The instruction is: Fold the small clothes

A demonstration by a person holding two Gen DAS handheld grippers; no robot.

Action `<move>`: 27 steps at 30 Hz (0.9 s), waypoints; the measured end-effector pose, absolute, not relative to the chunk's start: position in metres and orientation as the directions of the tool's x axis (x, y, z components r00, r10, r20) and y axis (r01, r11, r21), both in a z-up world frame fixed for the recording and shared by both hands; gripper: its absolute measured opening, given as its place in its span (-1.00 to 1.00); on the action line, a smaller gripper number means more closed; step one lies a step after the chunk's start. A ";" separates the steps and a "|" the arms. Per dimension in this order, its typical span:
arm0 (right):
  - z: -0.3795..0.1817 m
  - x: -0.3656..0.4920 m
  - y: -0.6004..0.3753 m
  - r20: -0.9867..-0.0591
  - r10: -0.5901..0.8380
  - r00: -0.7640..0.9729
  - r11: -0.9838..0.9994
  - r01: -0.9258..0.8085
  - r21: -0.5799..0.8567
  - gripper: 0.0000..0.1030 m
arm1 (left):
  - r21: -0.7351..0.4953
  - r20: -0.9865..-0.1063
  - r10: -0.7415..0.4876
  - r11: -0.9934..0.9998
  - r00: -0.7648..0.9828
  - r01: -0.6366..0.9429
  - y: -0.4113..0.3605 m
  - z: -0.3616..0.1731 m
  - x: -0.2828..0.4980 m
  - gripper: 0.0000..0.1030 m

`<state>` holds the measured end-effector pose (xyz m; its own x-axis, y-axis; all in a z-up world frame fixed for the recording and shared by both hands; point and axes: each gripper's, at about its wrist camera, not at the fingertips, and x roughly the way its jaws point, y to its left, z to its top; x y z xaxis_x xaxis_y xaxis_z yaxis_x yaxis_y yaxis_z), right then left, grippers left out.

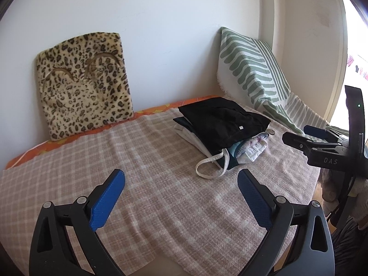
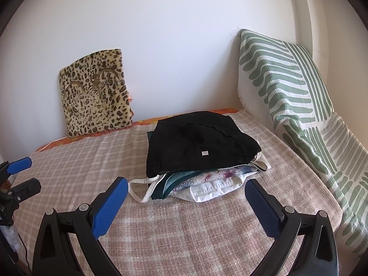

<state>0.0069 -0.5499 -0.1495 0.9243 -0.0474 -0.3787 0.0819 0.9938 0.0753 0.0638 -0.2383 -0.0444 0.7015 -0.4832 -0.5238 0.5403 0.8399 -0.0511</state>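
A: What's hard to make out here?

B: The pile of clothes (image 2: 202, 158). A black garment (image 2: 197, 140) covers the top, so only edges of the lower pieces show: a flowered cloth (image 2: 220, 174), something white (image 2: 207, 191) at the bottom, a dark green edge, and a white strap loop (image 2: 138, 191) sticking out at the front. How many pieces are stacked I cannot tell. In the left wrist view the right gripper (image 1: 299, 135) is cut off by the picture's edge, and the window beside it is washed out.

A: Where is the pile relative to the grippers?

B: It lies on the bed's checked blanket (image 2: 184, 241), just ahead of the right gripper (image 2: 186, 197), apart from its blue pads. For the left gripper (image 1: 181, 195) it lies ahead and to the right, further off.

A: And the grippers themselves?

B: Both spread wide, with only blanket between the pads.

A: Anything behind?

B: A leopard cushion (image 1: 85, 82) leans on the wall, a green-striped pillow (image 2: 283, 80) in the corner.
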 end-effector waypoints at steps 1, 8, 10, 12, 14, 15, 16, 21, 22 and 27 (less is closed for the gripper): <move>-0.150 0.007 -0.550 -0.379 -0.049 0.924 0.994 0.082 0.072 1.00 | -0.051 -0.525 -0.482 0.840 0.702 0.540 -0.238 -0.045 0.064 0.91; -0.151 0.006 -0.549 -0.380 -0.048 0.924 0.994 0.083 0.076 1.00 | -0.048 -0.526 -0.479 0.842 0.703 0.538 -0.239 -0.045 0.064 0.91; -0.151 0.007 -0.549 -0.381 -0.046 0.923 0.993 0.082 0.079 1.00 | -0.043 -0.525 -0.476 0.842 0.705 0.537 -0.238 -0.046 0.065 0.91; -0.151 0.007 -0.550 -0.382 -0.045 0.923 0.994 0.081 0.077 1.00 | -0.042 -0.525 -0.477 0.842 0.705 0.538 -0.237 -0.046 0.065 0.91; -0.151 0.007 -0.549 -0.381 -0.045 0.924 0.994 0.080 0.075 1.00 | -0.042 -0.523 -0.477 0.842 0.706 0.537 -0.237 -0.046 0.065 0.91; -0.151 0.006 -0.549 -0.381 -0.047 0.923 0.994 0.082 0.076 1.00 | -0.042 -0.524 -0.477 0.842 0.706 0.537 -0.237 -0.046 0.065 0.91; -0.151 0.006 -0.548 -0.381 -0.048 0.923 0.993 0.084 0.078 1.00 | -0.043 -0.524 -0.477 0.842 0.705 0.538 -0.237 -0.046 0.065 0.91; -0.152 0.008 -0.547 -0.384 -0.039 0.923 0.994 0.074 0.078 1.00 | -0.042 -0.523 -0.476 0.843 0.707 0.537 -0.238 -0.046 0.064 0.91; -0.152 0.007 -0.546 -0.383 -0.038 0.923 0.994 0.072 0.077 1.00 | -0.043 -0.524 -0.476 0.843 0.706 0.537 -0.238 -0.046 0.064 0.91; -0.151 0.007 -0.545 -0.383 -0.036 0.923 0.994 0.072 0.079 1.00 | -0.039 -0.521 -0.477 0.842 0.708 0.538 -0.236 -0.046 0.063 0.91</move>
<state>0.0072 -0.5447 -0.1513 0.9231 -0.0361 -0.3829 0.0716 0.9943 0.0789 0.0634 -0.2364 -0.0461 0.7079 -0.4765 -0.5214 0.5381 0.8420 -0.0391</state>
